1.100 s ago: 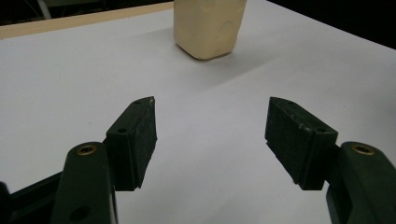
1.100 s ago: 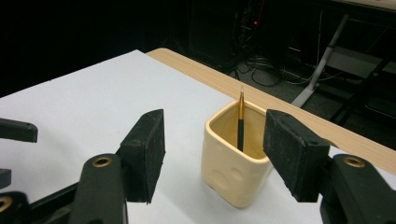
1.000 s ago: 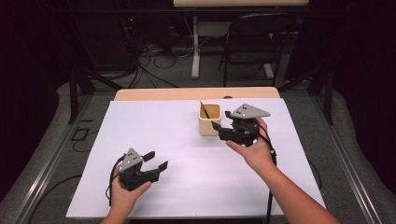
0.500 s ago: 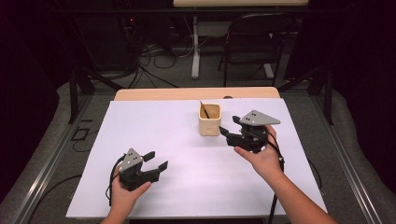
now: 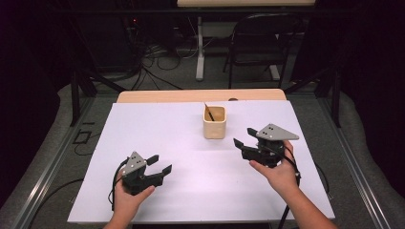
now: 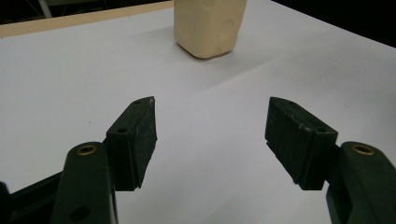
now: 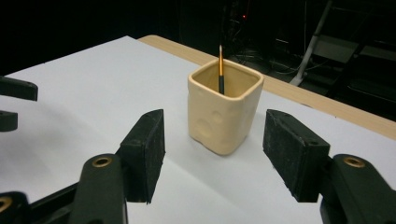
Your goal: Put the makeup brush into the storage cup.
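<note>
high view: cream cup [image 5: 214, 125] sits far-centre on the white table [image 5: 143, 129], a thin brush [image 5: 208, 112] standing inside it
right gripper [image 5: 244, 143]: jaws wide, empty, just right of cup, apart from it
left gripper [image 5: 159, 163]: wide, empty, near-left
progress: brush looks stowed; likely nothing left

The cup [image 7: 225, 111] is pale yellow. The brush [image 7: 221, 70] inside is gold and black. The table [image 5: 157, 129] is white. Both grippers are black.
</note>
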